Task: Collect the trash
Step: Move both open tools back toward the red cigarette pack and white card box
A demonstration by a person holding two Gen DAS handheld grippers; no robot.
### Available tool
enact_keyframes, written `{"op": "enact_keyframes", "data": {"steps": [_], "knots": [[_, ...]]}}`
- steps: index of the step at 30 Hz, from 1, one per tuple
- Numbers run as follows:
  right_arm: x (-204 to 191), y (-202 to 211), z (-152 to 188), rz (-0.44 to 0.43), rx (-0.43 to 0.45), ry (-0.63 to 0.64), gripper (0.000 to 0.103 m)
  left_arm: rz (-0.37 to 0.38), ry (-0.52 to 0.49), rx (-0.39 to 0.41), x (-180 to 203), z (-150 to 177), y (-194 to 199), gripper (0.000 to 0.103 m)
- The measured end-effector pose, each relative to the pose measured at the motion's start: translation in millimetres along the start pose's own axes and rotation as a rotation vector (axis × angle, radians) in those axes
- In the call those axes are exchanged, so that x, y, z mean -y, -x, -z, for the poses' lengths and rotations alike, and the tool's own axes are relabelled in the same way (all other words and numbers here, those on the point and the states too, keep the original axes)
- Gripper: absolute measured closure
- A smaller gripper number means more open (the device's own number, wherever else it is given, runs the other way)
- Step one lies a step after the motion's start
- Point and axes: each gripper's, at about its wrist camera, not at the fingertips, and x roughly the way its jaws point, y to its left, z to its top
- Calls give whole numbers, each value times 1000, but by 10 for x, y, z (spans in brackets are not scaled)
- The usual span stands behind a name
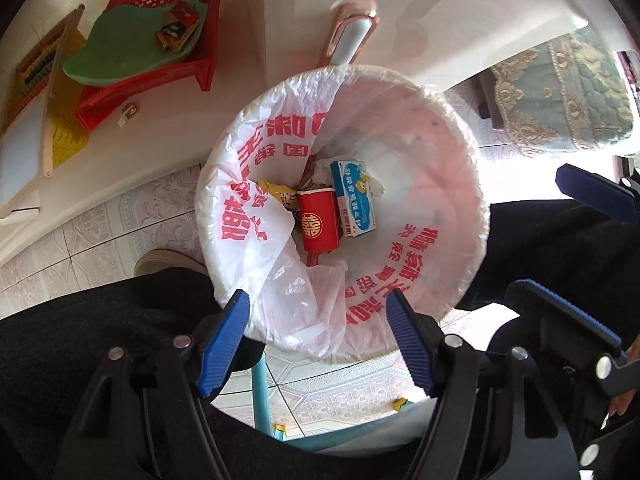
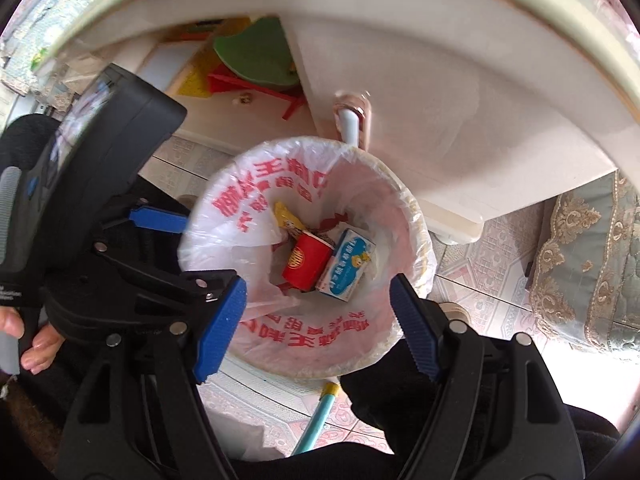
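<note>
A round waste bin (image 1: 476, 184) lined with a white plastic bag with red lettering stands on the floor; it also shows in the right wrist view (image 2: 420, 236). Inside lie a red paper cup (image 1: 318, 222) (image 2: 306, 262), a blue-and-white carton (image 1: 354, 200) (image 2: 348, 264), a yellow wrapper (image 1: 276, 192) (image 2: 284, 214) and crumpled paper. My left gripper (image 1: 320, 344) is open and empty above the bin's near rim. My right gripper (image 2: 320, 330) is open and empty above the bin too. The right gripper also shows at the right edge of the left wrist view (image 1: 576, 248).
A white table's underside (image 2: 440, 80) with a pale blue leg (image 1: 346, 44) stands behind the bin. A red plastic stool (image 1: 160, 60) with a green mat lies at the far left. An upholstered seat (image 1: 560, 96) is at the right. The person's dark trousers (image 1: 100, 320) flank the bin.
</note>
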Motion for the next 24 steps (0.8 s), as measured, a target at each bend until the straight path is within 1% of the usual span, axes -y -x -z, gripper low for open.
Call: {"op": "enact_keyframes", "data": {"steps": [1, 2, 4, 6, 9, 11, 13, 14, 17, 19, 24], "knots": [[-30, 174, -14, -29, 25, 16, 25, 9, -9, 13, -1, 57, 155, 30], [-55, 352, -40, -53, 52, 31, 18, 19, -16, 24, -9, 109, 326, 30], [-69, 711, -134, -75, 115, 58, 12, 29, -26, 52, -31, 167, 710, 27], [-50, 1069, -277, -73, 175, 86, 11, 7, -32, 98, -71, 142, 1156, 25], [27, 1611, -523, -17, 284, 124, 11, -55, -38, 187, -136, 9, 1868, 19], [93, 1961, -701, 22, 359, 152, 8, -97, -38, 247, -187, -143, 2325, 17], [156, 2275, -871, 54, 432, 178, 7, -149, -24, 304, -235, -297, 2738, 13], [186, 2408, -959, 61, 458, 192, 7, -155, -21, 321, -253, -393, 2914, 13], [300, 2710, -1213, 88, 511, 224, 6, -141, -7, 334, -296, -676, 3336, 13], [425, 2852, -1374, 105, 536, 231, 6, -142, -3, 339, -319, -873, 3545, 13], [591, 2979, -1772, 121, 560, 271, 6, -155, 19, 334, -383, -1429, 3840, 13]]}}
